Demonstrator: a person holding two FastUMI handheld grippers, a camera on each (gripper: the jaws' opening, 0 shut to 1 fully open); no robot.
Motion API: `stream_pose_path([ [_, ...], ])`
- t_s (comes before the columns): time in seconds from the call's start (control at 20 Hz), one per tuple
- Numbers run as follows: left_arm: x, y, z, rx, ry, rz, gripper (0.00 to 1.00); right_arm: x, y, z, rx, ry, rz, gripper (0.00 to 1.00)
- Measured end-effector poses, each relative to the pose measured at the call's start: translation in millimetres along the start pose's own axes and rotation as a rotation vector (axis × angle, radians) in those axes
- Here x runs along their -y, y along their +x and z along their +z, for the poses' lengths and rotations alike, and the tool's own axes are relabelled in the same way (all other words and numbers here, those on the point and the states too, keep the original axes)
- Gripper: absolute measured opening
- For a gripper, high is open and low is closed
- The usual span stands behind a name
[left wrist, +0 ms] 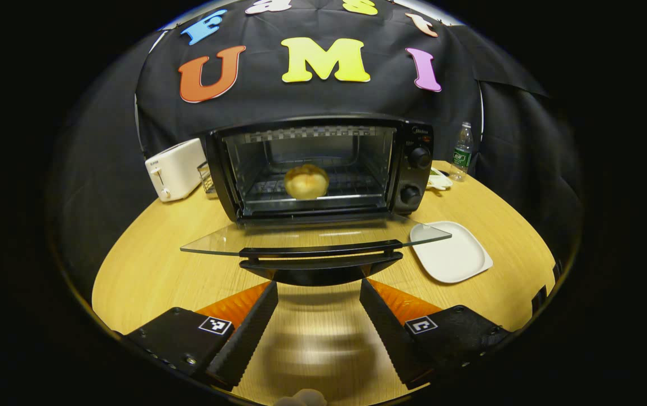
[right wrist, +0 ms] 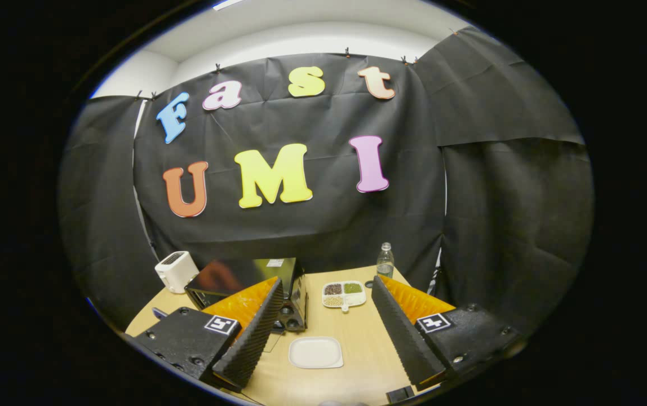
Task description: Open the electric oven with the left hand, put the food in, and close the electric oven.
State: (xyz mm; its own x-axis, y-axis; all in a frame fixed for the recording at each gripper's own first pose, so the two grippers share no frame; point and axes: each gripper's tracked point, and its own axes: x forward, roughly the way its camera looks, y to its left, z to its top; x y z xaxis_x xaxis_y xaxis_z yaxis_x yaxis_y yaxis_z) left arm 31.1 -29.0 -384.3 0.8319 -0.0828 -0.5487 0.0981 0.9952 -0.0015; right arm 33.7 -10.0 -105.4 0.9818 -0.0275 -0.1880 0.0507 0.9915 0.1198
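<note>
The black electric oven [left wrist: 323, 169] stands at the back of the round wooden table with its glass door [left wrist: 312, 237] swung down flat. A round golden bun [left wrist: 306, 181] rests on the rack inside. My left gripper [left wrist: 318, 307] is open, just in front of and slightly below the door's black handle [left wrist: 320, 256], touching nothing. My right gripper [right wrist: 326, 321] hangs open and empty, high above the table; from there the oven [right wrist: 256, 285] appears at lower left, partly behind a finger. The bare white plate [left wrist: 452, 251] lies right of the door, also the plate [right wrist: 316, 352] between the right fingers.
A white toaster [left wrist: 176, 169] sits left of the oven. A water bottle [left wrist: 461, 151] stands at the back right. A divided dish of grains [right wrist: 344, 294] lies behind the plate. The table's edge [left wrist: 109, 265] curves close on both sides.
</note>
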Motion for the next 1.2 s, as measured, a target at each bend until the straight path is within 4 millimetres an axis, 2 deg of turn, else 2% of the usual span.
stream_pose_path([
  [0.05,0,0,8,0.01,-0.004,0.001,0.96,0,0,0,0.0,0.002,0.001,0.96],
  [0.1,0,0,17,0.023,-0.008,0.0,0.96,1,0,0,0.0,0.001,-0.001,1.0],
  [0.5,-4,11,76,0.106,0.0,0.013,0.96,13,-1,-2,-0.004,0.022,-0.021,1.0],
  [0.55,-5,12,82,0.116,0.008,0.015,0.96,14,-2,-1,-0.005,0.024,-0.023,0.96],
  [0.65,-3,16,96,0.138,0.012,0.014,0.96,17,-2,0,-0.002,0.026,-0.029,1.0],
  [1.0,-8,41,140,0.207,0.04,0.037,0.96,23,2,-3,-0.011,0.031,-0.038,1.0],
  [1.05,-10,44,146,0.217,0.044,0.04,0.96,23,2,-3,-0.011,0.031,-0.04,0.96],
  [1.1,-8,48,149,0.224,0.045,0.037,0.96,24,1,-2,-0.012,0.029,-0.043,1.0],
  [1.2,-9,56,155,0.227,0.037,0.041,0.95,26,2,-3,-0.016,0.033,-0.047,0.96],
])
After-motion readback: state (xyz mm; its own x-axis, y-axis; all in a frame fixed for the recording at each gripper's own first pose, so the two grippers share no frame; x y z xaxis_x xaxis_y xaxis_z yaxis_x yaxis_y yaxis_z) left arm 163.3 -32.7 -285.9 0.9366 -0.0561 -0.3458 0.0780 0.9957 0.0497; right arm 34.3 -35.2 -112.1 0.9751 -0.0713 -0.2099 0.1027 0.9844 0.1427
